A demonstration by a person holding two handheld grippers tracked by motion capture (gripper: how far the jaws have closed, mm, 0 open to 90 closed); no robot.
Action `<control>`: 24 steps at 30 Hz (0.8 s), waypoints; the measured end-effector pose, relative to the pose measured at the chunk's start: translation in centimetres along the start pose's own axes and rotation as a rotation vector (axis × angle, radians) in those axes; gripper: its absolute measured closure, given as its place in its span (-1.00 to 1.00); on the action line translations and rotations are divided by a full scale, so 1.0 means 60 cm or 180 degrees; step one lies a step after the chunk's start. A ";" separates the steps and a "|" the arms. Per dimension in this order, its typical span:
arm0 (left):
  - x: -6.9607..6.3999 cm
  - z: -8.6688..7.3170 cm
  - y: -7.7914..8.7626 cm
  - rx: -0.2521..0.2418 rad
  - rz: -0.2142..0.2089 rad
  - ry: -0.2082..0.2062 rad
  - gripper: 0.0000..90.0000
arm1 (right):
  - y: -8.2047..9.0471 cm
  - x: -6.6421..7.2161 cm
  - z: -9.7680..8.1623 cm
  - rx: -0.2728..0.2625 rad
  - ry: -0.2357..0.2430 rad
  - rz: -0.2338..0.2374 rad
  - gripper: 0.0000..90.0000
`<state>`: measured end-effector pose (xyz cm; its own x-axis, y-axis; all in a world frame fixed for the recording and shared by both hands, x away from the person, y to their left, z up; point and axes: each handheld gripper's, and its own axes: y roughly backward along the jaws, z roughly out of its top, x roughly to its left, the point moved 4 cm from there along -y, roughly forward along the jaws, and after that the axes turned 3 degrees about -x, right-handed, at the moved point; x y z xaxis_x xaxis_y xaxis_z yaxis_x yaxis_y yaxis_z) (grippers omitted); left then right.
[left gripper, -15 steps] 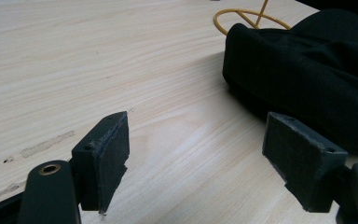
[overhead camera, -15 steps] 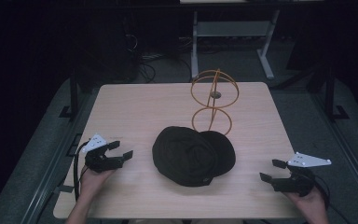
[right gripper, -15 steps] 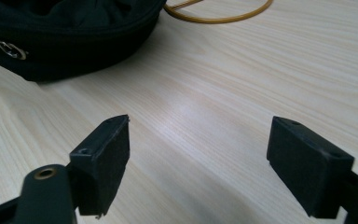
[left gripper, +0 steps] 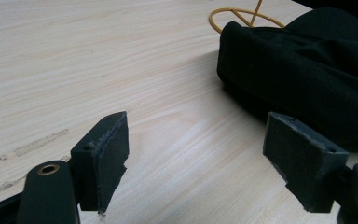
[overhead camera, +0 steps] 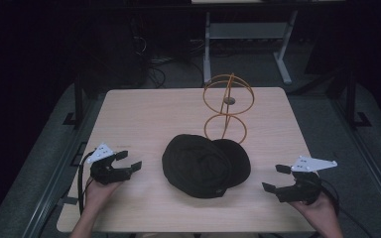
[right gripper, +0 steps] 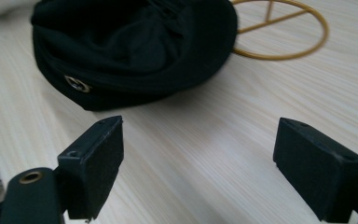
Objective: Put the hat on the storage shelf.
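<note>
Left tool [overhead camera: 128, 161], black two-jaw hand-held unit with a grey three-cornered plate on top: jaws wide, nothing between them, bare wood in the gap. It sits low over the near left part of the table, pointed toward the cap, near it but apart. The left gripper view shows its own tool [left gripper: 205, 163] with both pads clear of the cloth, cap edge just beyond the far jaw.

Right tool [overhead camera: 276, 178], same build: jaws wide, nothing held. Over the near right corner of the table, aimed back toward the cap, clearly apart from it. In the right gripper view the tool [right gripper: 200, 172] frames bare wood; cap lies beyond the gap, toward the upper left.

Light wooden rectangular table [overhead camera: 144, 114]: pale grain, a few scuff marks near the left tool.

Black soft cloth cap [overhead camera: 203, 163]: lies flat near the middle of the table, toward the near edge, between the two tools. Crumpled crown, brim to the right in the high view. A small metal eyelet [right gripper: 77, 84] shows on its side. Its far edge touches or overlaps the stand's base ring.

Orange wire stand [overhead camera: 226, 106], rings on a circular base: upright just behind the cap, right of centre. Base ring [right gripper: 284, 32] rests on the wood.
</note>
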<state>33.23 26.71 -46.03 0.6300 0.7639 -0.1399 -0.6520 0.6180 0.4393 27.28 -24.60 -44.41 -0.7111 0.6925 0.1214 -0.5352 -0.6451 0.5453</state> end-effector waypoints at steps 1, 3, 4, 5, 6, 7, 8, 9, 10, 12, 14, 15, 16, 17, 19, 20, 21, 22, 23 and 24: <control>0.000 0.000 -0.001 -0.0006 -0.0004 0.0002 -0.51 | -0.003 0.003 0.004 0.0005 0.0018 0.0022 -0.65; 0.000 0.000 -0.002 -0.0007 -0.0007 0.0000 -0.51 | -0.005 0.007 0.009 0.0015 0.0024 0.0046 -0.65; 0.001 0.000 -0.003 -0.0009 -0.0007 0.0000 -0.51 | -0.009 0.014 0.018 0.0021 0.0048 0.0081 -0.67; 0.001 0.000 -0.003 -0.0009 -0.0007 0.0000 -0.51 | -0.009 0.014 0.018 0.0021 0.0048 0.0081 -0.67; 0.001 0.000 -0.003 -0.0017 -0.0010 0.0009 -0.51 | -0.014 0.019 0.025 0.0021 0.0068 0.0117 -0.67; 0.001 -0.001 -0.004 -0.0008 -0.0015 0.0013 -0.51 | -0.014 0.019 0.025 0.0021 0.0068 0.0117 -0.67; 0.000 -0.001 -0.003 0.0021 -0.0015 -0.0004 -0.51 | -0.021 0.026 0.035 0.0041 0.0097 0.0169 -0.67; 0.000 -0.001 -0.003 0.0021 -0.0015 -0.0004 -0.51 | -0.021 0.026 0.035 0.0041 0.0097 0.0169 -0.67; -0.001 0.000 -0.004 -0.0012 -0.0018 0.0007 -0.51 | -0.027 0.032 0.042 0.0061 0.0156 0.0228 -0.68; -0.001 0.000 -0.004 -0.0018 -0.0021 0.0008 -0.51 | -0.034 0.040 0.051 0.0076 0.0218 0.0252 -0.68; -0.001 -0.001 -0.004 -0.0008 -0.0024 0.0013 -0.51 | -0.039 0.046 0.059 0.0091 0.0245 0.0273 -0.68; -0.001 -0.001 -0.004 -0.0008 -0.0024 0.0010 -0.51 | -0.042 0.048 0.063 0.0083 0.0271 0.0291 -0.68; -0.001 -0.001 -0.003 -0.0010 -0.0025 0.0009 -0.51 | -0.043 0.050 0.066 0.0087 0.0279 0.0300 -0.68; 0.000 -0.001 -0.003 -0.0009 -0.0026 0.0010 -0.51 | -0.046 0.053 0.070 0.0084 0.0290 0.0314 -0.68; 0.000 -0.001 -0.003 -0.0004 -0.0026 0.0002 -0.51 | -0.050 0.059 0.077 0.0079 0.0339 0.0357 -0.68; 0.001 -0.001 -0.003 -0.0001 -0.0027 0.0001 -0.51 | -0.052 0.062 0.081 0.0076 0.0348 0.0370 -0.68; 0.001 -0.001 -0.003 -0.0001 -0.0027 0.0001 -0.51 | -0.052 0.062 0.081 0.0076 0.0348 0.0370 -0.68; 0.001 -0.001 -0.003 0.0000 -0.0027 0.0002 -0.51 | -0.057 0.067 0.086 0.0094 0.0380 0.0400 -0.68; 0.001 -0.001 -0.004 0.0001 -0.0029 0.0006 -0.51 | -0.060 0.070 0.089 0.0109 0.0396 0.0409 -0.68; 0.001 -0.001 -0.004 0.0000 -0.0030 0.0004 -0.51 | -0.060 0.070 0.089 0.0109 0.0396 0.0409 -0.68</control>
<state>33.38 26.62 -46.19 0.6355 0.7583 -0.1450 -0.6460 0.6252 0.4380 28.68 -17.65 -41.42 -0.8247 0.5584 0.0895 -0.4218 -0.7129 0.5602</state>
